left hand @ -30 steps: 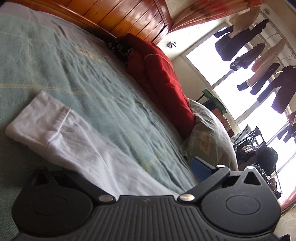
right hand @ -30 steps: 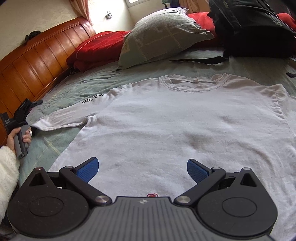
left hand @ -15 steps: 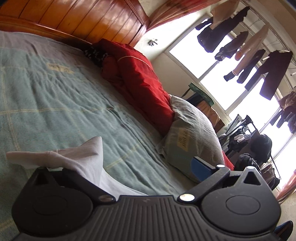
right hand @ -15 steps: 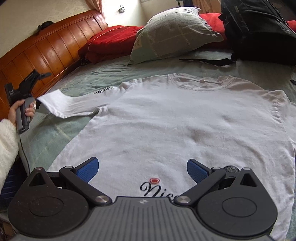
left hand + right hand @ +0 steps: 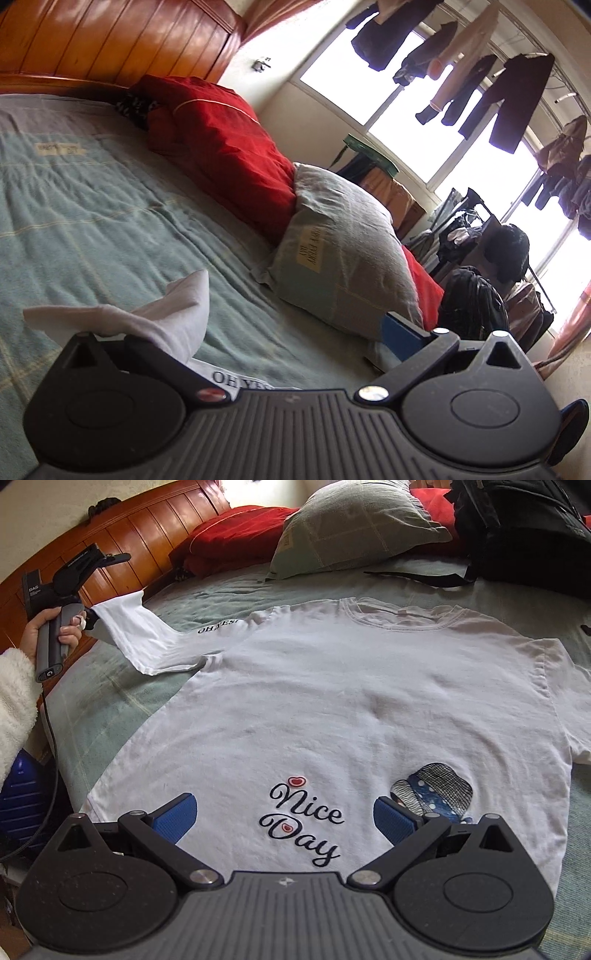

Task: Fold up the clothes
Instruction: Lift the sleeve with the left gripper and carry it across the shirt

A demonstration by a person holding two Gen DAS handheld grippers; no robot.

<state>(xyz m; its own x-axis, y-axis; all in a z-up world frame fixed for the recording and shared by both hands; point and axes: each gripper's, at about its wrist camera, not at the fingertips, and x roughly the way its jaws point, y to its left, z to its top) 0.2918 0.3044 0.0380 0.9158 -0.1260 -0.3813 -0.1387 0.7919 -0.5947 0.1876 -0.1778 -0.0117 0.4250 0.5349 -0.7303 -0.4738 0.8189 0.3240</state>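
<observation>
Your right gripper [image 5: 284, 814]: black ribbed body, blue textured pads [image 5: 175, 816], silver pivot screws; your sleeve [image 5: 14, 701]: fluffy white fleece

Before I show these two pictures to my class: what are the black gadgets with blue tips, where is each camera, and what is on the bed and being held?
Each gadget is a hand-held two-finger gripper, and a wide-angle camera on it looks forward along its fingers. No robot is involved; a person holds one in each hand.

The right wrist view looks over the right gripper, whose blue pads are spread wide and hold nothing. Beyond it a white T-shirt lies flat on the bed, printed "Nice Day". At that picture's left edge, a hand holds the left gripper.

The left wrist view looks from that left gripper. It has the shirt's sleeve and lifts it off the bed, though its pads look spread, so how tight the grip is stays unclear.

Also on the bed: a grey pillow, a red quilt and a black bag.
</observation>
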